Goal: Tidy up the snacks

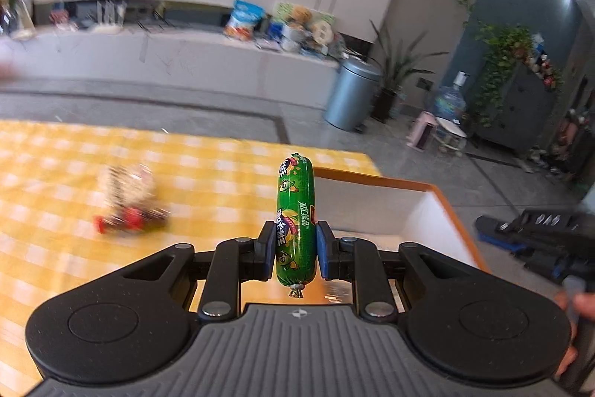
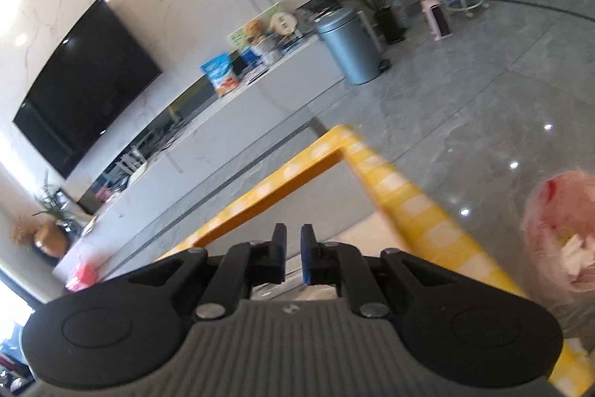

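While the left gripper point(image 1: 296, 250) clamps a green sausage point(image 1: 295, 218) upright, blurred snacks point(image 1: 128, 201) lie left on the yellow checked cloth point(image 1: 208, 170), an orange-rimmed box point(image 1: 442, 201) right; the right gripper point(image 2: 292, 255) is nearly closed, empty.

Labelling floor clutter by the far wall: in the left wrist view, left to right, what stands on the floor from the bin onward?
Grey-blue pedal bin → potted plant → pink stool → water jug with pump → grey cabinet under trailing ivy.
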`<move>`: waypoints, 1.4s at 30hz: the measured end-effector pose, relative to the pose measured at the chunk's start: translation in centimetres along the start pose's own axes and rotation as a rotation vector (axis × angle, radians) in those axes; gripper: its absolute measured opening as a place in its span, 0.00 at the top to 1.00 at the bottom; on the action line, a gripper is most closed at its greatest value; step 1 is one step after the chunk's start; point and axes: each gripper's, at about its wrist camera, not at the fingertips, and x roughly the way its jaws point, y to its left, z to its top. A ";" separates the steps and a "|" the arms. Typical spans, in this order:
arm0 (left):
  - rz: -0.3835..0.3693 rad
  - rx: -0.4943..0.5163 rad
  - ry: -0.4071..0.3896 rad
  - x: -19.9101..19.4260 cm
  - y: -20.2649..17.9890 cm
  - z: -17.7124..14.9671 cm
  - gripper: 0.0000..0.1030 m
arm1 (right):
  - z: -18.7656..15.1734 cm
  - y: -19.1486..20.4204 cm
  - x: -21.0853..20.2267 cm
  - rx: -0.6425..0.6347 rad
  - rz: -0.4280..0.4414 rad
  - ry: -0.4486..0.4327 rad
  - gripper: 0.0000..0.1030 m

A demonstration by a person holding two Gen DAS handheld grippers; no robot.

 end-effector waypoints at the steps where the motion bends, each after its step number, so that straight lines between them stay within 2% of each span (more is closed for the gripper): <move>1: -0.022 -0.010 0.019 0.5 -0.4 0.1 0.76 | 0.1 -0.3 -0.1 -0.003 -0.015 -0.003 0.92; 2: -0.044 -0.015 0.035 1.0 -0.8 0.2 0.76 | 0.2 -0.4 -0.2 -0.004 -0.022 -0.004 0.91; 4: -0.080 -0.020 0.061 2.1 -1.7 0.5 0.76 | 0.2 -0.9 -0.4 -0.005 -0.022 -0.004 0.82; 5: -0.087 -0.030 0.070 2.7 -2.1 0.5 0.76 | 0.2 -1.0 -0.2 -0.015 -0.021 -0.003 0.74; 6: -0.092 -0.043 0.077 3.3 -2.5 0.6 0.76 | -0.1 -0.8 0.0 -0.037 -0.028 0.000 0.72; 10: -0.146 -0.073 0.132 5.5 -4.1 0.0 0.76 | -0.1 -1.2 0.0 -0.087 -0.089 -0.011 0.72; 14: -0.190 -0.101 0.203 7.8 -5.5 0.0 0.76 | 0.2 -3.2 -0.5 -0.005 -0.072 -0.039 0.72; 18: -0.189 -0.135 0.238 10.2 -7.0 0.6 0.76 | 0.3 -4.5 -1.0 0.068 -0.106 -0.087 0.72; 20: -0.195 -0.139 0.247 11.2 -7.5 0.9 0.76 | 0.6 -5.1 -1.5 0.127 -0.100 -0.123 0.72; 22: -0.217 -0.111 0.212 11.8 -8.2 1.0 0.75 | 0.6 -5.4 -1.9 0.163 -0.086 -0.152 0.72; 24: -0.180 0.038 0.142 12.4 -9.8 0.7 0.44 | 0.7 -5.3 -2.2 0.171 -0.084 -0.166 0.72; 25: -0.140 0.094 0.115 12.5 -10.5 0.4 0.15 | 0.7 -5.2 -2.1 0.171 -0.085 -0.166 0.72; 26: -0.105 0.103 0.097 12.5 -10.7 0.1 0.15 | 0.7 -5.3 -2.0 0.173 -0.082 -0.162 0.72; 27: -0.081 0.078 0.092 12.5 -10.4 -0.1 0.20 | 0.8 -5.3 -1.9 0.174 -0.080 -0.154 0.72; 28: -0.088 0.043 0.102 12.4 -10.1 -0.3 0.23 | 0.8 -5.2 -1.8 0.174 -0.079 -0.148 0.72; 32: -0.143 -0.023 0.143 11.8 -8.3 -0.3 0.23 | 0.6 -5.0 -1.5 0.160 -0.076 -0.131 0.72; 39: -0.105 0.047 0.105 9.5 -8.3 -0.1 0.23 | 0.6 -4.2 -1.2 0.116 -0.071 -0.114 0.72; 42: -0.047 0.078 0.089 9.1 -8.7 0.0 0.22 | 0.5 -2.8 -1.2 0.031 -0.102 -0.122 0.72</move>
